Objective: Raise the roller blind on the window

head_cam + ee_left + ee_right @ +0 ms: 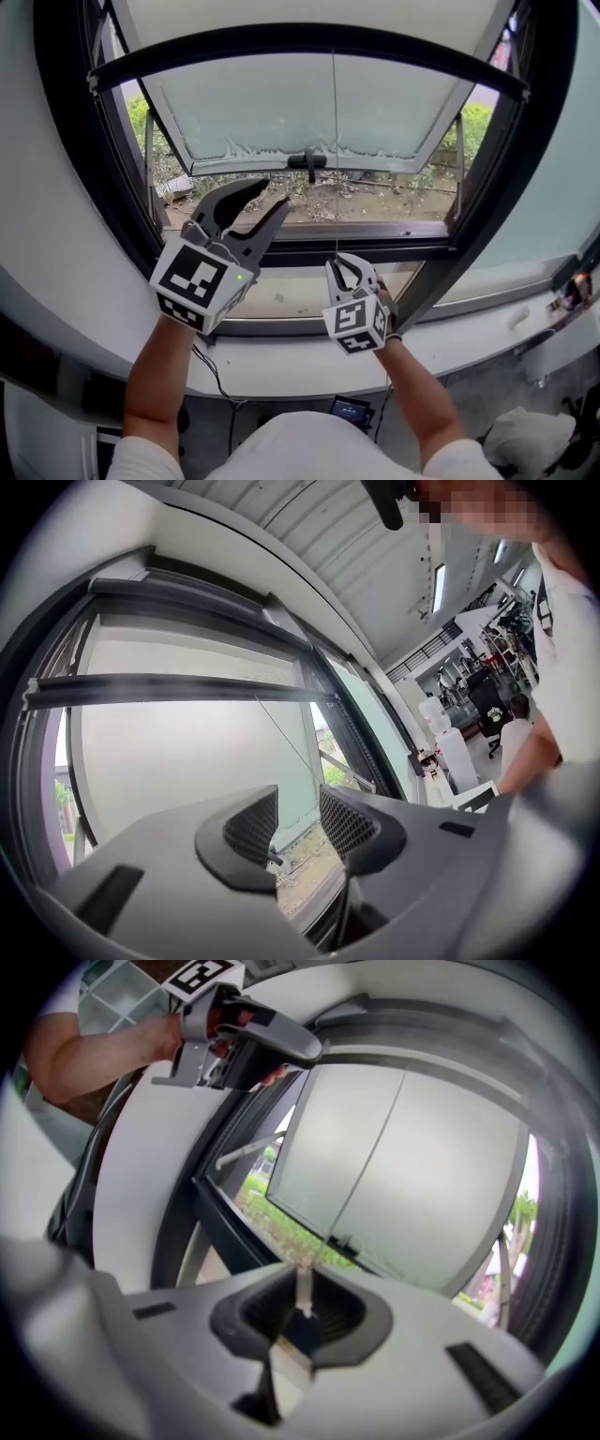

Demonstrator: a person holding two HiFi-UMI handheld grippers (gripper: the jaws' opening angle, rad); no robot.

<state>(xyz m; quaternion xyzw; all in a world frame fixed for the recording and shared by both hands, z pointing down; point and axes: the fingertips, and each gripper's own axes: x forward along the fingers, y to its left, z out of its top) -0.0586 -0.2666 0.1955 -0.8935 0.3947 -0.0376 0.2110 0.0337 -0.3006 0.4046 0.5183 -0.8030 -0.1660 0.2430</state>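
The roller blind's dark bottom bar [309,41] arches across the top of the window, with pale blind fabric [309,13] above it. A thin pull cord [335,150] hangs straight down in front of the glass. My right gripper [349,267] is low at the sill, shut on the cord's white end piece [303,1290]; the cord [366,1157] runs up from the jaws. My left gripper [272,194] stands open and empty to the left of the cord, higher up. Nothing lies between its pads [253,829], and the bar [169,688] shows behind them.
The frosted sash behind the blind is tilted open outward, with a black handle [308,161] at its lower edge. The pale sill [300,292] runs beneath. A ledge with small items [572,292] is at the right. A cable [220,380] hangs below the sill.
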